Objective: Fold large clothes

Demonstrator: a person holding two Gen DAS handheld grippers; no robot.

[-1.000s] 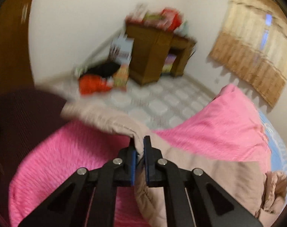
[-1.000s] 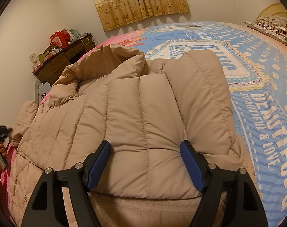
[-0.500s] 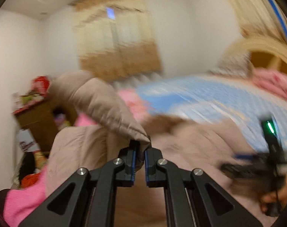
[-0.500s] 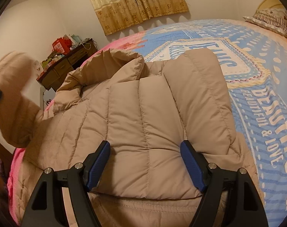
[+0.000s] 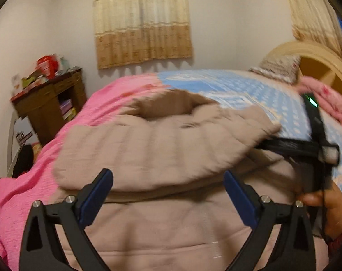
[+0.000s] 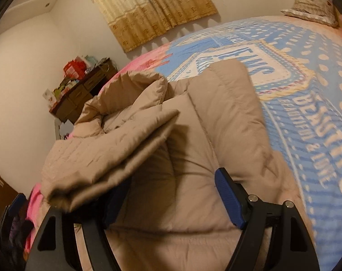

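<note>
A beige quilted puffer jacket [image 5: 162,221] lies on the bed, also in the right wrist view [image 6: 216,135]. One sleeve [image 5: 153,153] lies folded across its body; in the right wrist view the sleeve [image 6: 107,149] drapes over my right gripper's left finger. My left gripper [image 5: 168,196] is open and empty, just above the jacket near the sleeve. My right gripper [image 6: 168,201] is open over the jacket's hem; it also shows in the left wrist view [image 5: 315,153], held by a hand.
The bed has a blue patterned cover [image 6: 306,85] and a pink blanket [image 5: 19,201]. A wooden desk [image 5: 47,108] with clutter stands by the wall at left. Curtains [image 5: 141,22] hang behind. A pillow [image 6: 313,9] and headboard [image 5: 324,67] are at the far right.
My left gripper carried the sleeve up and over the jacket, then opened and let it go. The sleeve now lies across the jacket body. My right gripper stayed open.
</note>
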